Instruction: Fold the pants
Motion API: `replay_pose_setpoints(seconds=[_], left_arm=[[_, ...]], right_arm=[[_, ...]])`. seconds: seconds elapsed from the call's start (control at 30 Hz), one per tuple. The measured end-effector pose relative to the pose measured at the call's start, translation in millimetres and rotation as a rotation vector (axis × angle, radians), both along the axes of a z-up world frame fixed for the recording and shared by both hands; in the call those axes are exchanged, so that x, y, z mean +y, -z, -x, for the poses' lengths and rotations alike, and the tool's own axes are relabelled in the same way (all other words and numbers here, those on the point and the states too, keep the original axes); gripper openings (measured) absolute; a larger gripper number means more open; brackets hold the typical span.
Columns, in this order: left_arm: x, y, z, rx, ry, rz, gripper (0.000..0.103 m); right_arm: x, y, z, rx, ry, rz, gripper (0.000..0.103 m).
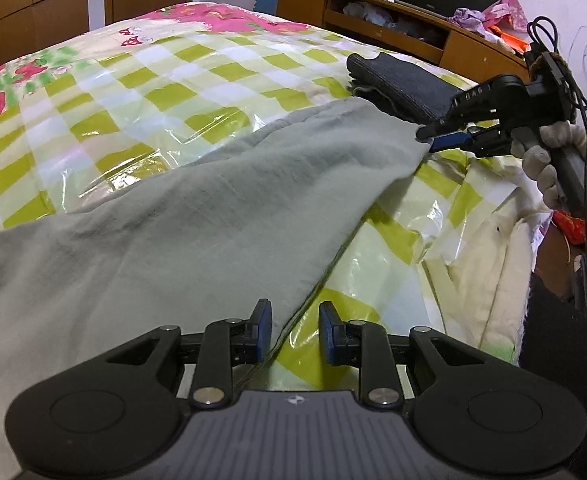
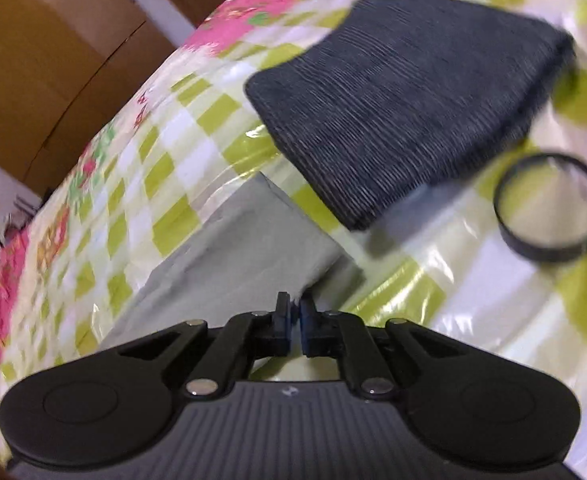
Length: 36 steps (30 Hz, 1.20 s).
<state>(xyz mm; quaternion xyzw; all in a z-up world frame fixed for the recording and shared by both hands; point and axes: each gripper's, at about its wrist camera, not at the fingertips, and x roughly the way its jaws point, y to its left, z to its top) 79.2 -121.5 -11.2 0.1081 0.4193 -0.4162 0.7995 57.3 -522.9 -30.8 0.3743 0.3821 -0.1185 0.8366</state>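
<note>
Grey pants lie stretched across the bed from near left to far right. My left gripper is open, its fingers either side of the pants' near edge, which runs between them. My right gripper is shut on the far corner of the pants and holds it slightly lifted; a gloved hand grips its handle. In the right wrist view the right gripper is shut on the grey cloth, which stretches away from the jaws.
A folded dark grey garment lies on the green checked bedspread beyond the pants. A black ring lies to its right. A wooden headboard shelf with clutter stands behind. The bed's edge drops off at right.
</note>
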Motion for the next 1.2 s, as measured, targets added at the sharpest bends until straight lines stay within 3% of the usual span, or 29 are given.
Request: replay_pose_setpoints(seconds=[0.1, 0.47, 0.53, 0.57, 0.63, 0.7, 0.8, 0.87, 0.93, 0.97, 1.03, 1.2], left_arm=[[2, 0, -1, -0.002, -0.011, 0.000, 0.038], [15, 2, -7, 0.005, -0.069, 0.021, 0.038], [18, -1, -9, -0.008, -0.080, 0.025, 0.038], [20, -6, -8, -0.027, -0.089, 0.033, 0.038], [24, -17, -6, -0.079, -0.100, 0.063, 0.038], [25, -21, -3, -0.127, -0.109, 0.074, 0.039], [22, 2, -12, -0.081, -0.116, 0.017, 0.041], [23, 18, -13, -0.046, -0.133, -0.029, 0.041], [31, 14, -7, -0.040, -0.140, -0.006, 0.041], [35, 12, -5, -0.032, -0.138, -0.001, 0.041], [40, 11, 0, -0.028, -0.128, -0.015, 0.041], [52, 9, 7, -0.022, -0.114, -0.033, 0.041]], right_arm=[[0, 1, 5, -0.020, 0.015, -0.043, 0.032], [19, 23, -30, -0.097, 0.020, -0.144, 0.040], [24, 26, -36, -0.106, 0.019, -0.144, 0.026], [26, 24, -39, -0.104, 0.020, -0.141, 0.006], [25, 9, -40, -0.156, 0.016, -0.154, 0.004], [24, -26, -34, -0.279, 0.000, -0.122, 0.004], [27, -66, -16, -0.394, 0.006, 0.009, 0.004], [25, -54, -18, -0.305, 0.020, 0.069, 0.010], [24, -21, -29, -0.074, 0.025, 0.134, 0.013], [23, -11, -28, -0.026, 0.021, 0.119, 0.013], [24, -9, -15, -0.029, 0.037, 0.122, 0.013], [40, -41, 6, -0.033, 0.032, 0.364, 0.017]])
